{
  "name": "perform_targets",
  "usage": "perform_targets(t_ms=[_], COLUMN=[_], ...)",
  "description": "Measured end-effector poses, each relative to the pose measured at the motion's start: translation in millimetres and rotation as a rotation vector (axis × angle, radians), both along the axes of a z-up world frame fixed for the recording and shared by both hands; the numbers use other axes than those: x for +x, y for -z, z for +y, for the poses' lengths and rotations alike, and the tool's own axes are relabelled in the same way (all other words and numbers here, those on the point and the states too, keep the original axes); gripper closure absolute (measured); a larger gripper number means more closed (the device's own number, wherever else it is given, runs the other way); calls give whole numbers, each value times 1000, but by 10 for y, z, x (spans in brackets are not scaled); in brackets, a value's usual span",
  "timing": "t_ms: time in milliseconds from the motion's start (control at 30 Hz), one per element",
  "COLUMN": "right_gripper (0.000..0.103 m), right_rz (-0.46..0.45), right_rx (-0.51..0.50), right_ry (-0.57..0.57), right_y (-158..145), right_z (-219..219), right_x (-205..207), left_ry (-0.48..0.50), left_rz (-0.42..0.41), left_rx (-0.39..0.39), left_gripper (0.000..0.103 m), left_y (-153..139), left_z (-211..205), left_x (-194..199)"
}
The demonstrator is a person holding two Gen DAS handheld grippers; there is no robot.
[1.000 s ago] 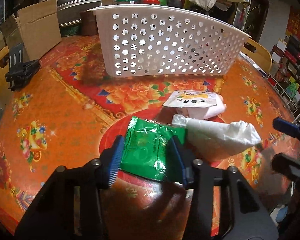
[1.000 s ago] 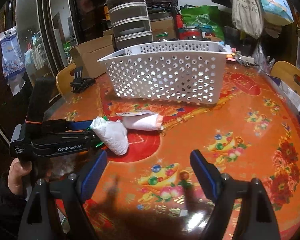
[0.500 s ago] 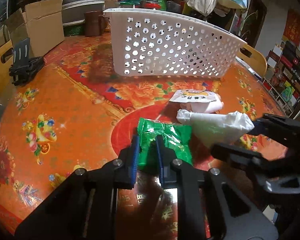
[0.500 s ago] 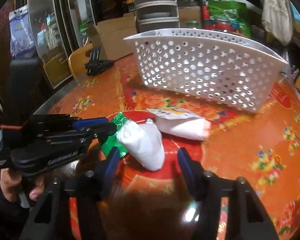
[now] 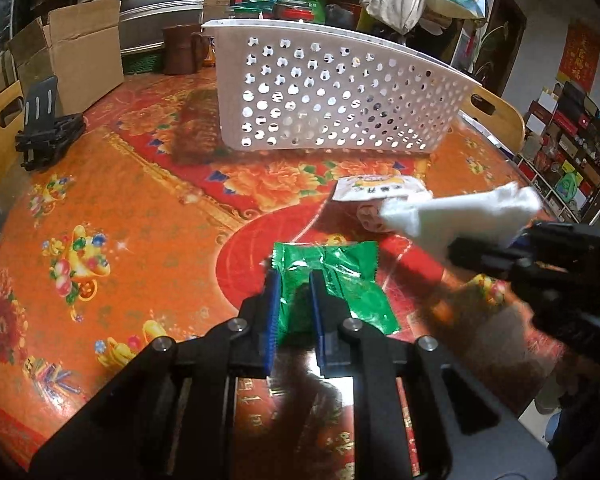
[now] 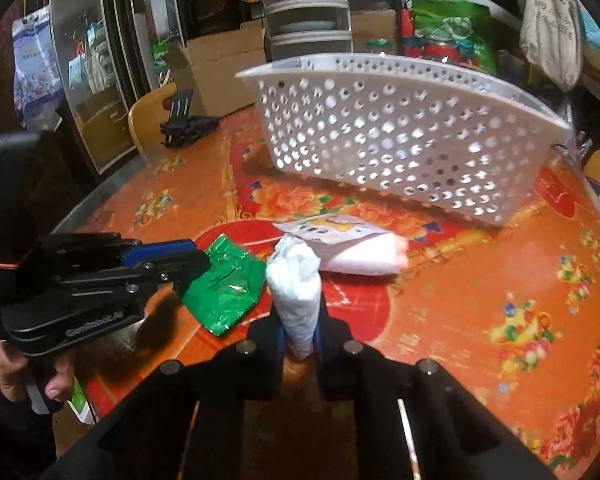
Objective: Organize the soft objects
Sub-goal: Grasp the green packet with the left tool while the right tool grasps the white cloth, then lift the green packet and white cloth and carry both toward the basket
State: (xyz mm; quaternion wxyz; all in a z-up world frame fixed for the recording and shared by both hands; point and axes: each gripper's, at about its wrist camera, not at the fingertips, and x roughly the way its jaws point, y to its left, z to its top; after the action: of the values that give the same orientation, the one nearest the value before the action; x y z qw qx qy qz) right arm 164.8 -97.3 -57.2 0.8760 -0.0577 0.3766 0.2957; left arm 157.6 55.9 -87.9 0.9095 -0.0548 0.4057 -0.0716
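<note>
My left gripper [image 5: 294, 280] is shut on a green foil packet [image 5: 340, 276], which also shows in the right wrist view [image 6: 224, 284], held just above the table. My right gripper [image 6: 299, 316] is shut on a white soft bundle [image 6: 296, 284] and holds it lifted; the bundle shows in the left wrist view [image 5: 460, 216]. A white packet with printed label [image 6: 352, 248] lies on the table behind them. A white perforated basket [image 5: 332, 100] stands at the back, also in the right wrist view [image 6: 400, 128].
The round table has an orange and red floral cover [image 5: 100, 220]. A black stand [image 5: 48, 128] sits at the left edge near a wooden chair. Cardboard boxes [image 5: 72, 52], a brown jug [image 5: 180, 54] and bags crowd behind the basket.
My left gripper closed on the green packet and lifted it slightly. My right gripper moved in, closed on the white bundle and raised it.
</note>
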Motion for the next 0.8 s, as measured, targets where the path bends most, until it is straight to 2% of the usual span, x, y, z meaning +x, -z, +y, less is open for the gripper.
perform_targets(t_ms=[133,200,233,267,333,567,800], right_gripper=[93,93,93,93,93,93,93], right_rz=[-28,-35,-35,-35,-33,-35,-37], right_rx=[21,35,40,45,54,86,117], right_ry=[29,48,55,63,72,70,65], right_y=[-110,-145,-151,-149,-144,-143,-135], right_z=[-201,-312,-346,-386,-461,-576,-669], right_x=[-82,-103,-110,-114,-111,-148,-171], left_ry=[4,1,-3,-4,-4,13,27], left_rz=[0,6,6,5,1,58,52], left_rx=[-11,-11,-4,2,15,84,127], left_gripper=[89,82,69,49,26,25,27], left_y=[-13,-10,-14,-15,-17,53,66], left_z=[-38,-54,-73,-84,-121,-312,-451], left_x=[-11,-13,-15,-15,-18,55,25])
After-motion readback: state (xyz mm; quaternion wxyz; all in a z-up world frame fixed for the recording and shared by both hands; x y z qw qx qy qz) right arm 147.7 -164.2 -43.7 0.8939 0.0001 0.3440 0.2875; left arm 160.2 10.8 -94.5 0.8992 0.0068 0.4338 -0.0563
